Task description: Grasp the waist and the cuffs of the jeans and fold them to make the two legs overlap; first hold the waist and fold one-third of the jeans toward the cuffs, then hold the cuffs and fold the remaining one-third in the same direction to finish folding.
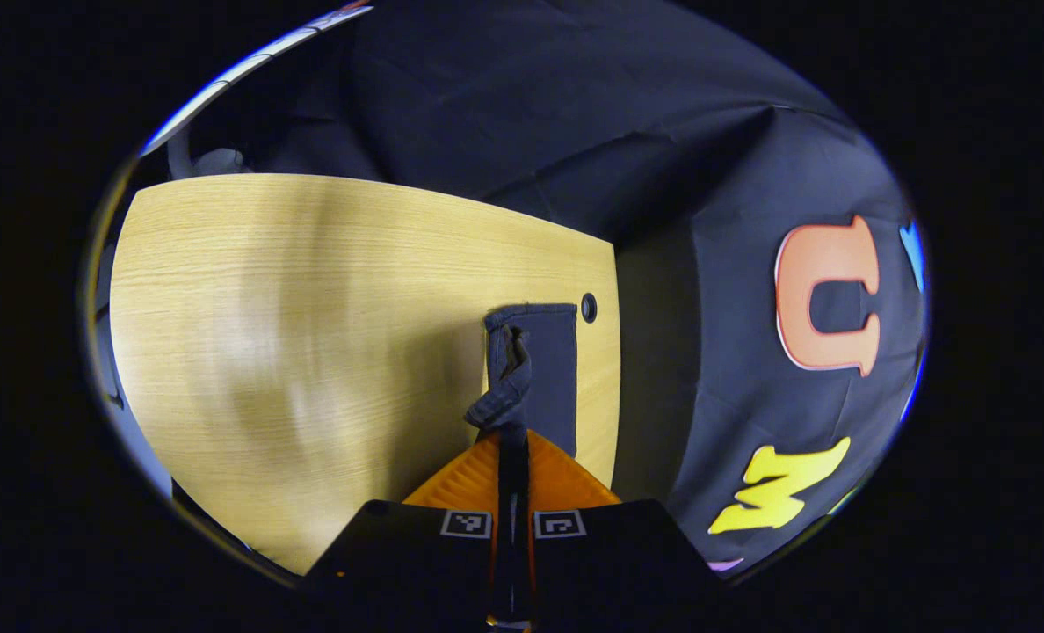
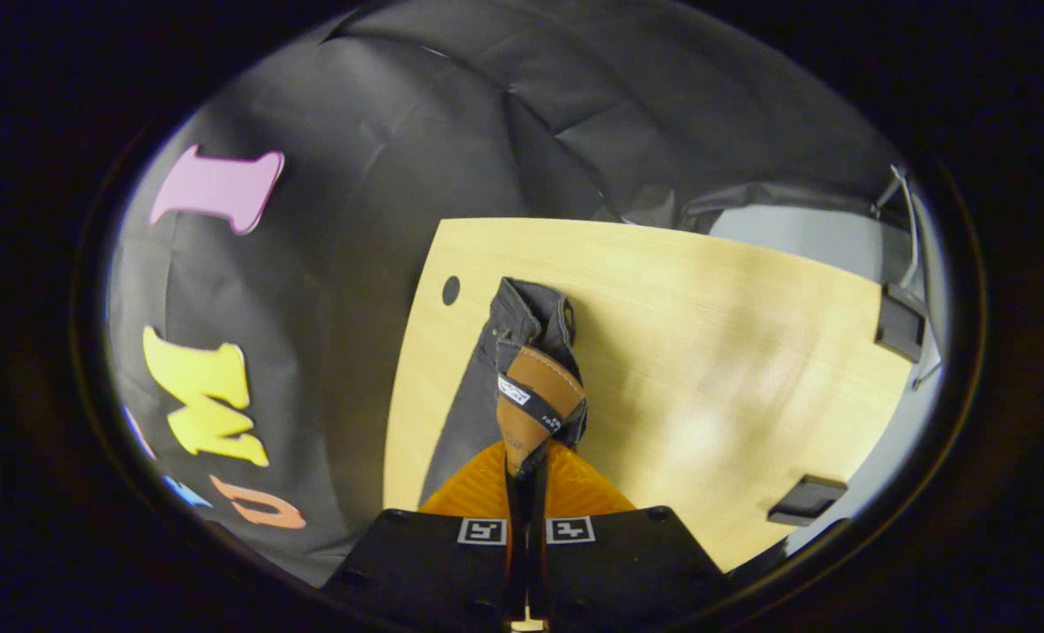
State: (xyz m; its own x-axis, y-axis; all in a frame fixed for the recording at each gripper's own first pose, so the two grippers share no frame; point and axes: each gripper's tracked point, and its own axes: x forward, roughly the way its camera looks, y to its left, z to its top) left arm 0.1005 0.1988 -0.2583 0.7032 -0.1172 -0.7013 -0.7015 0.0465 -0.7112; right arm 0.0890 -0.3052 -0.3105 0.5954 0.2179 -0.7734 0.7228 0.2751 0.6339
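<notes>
Left claw pinches a bunched jeans edge; which end is unclear. Right claw pinches the waist at the leather patch, fabric hiding its tips. Jeans hang to the counter near its edge and hole; wide bare wood beside.

This is a recording booth, a staged set and no lived-in room. A light wooden table with a small round cable hole near its edge, office-desk style, stands against black cloth that hangs creased as a wall behind it, from about 10 to 2 o'clock in the left gripper view. In the right gripper view, at 3 o'clock past the table's far edge, a pale grey wall shows, with dark clamp-like brackets fixed along the table edge.
</notes>
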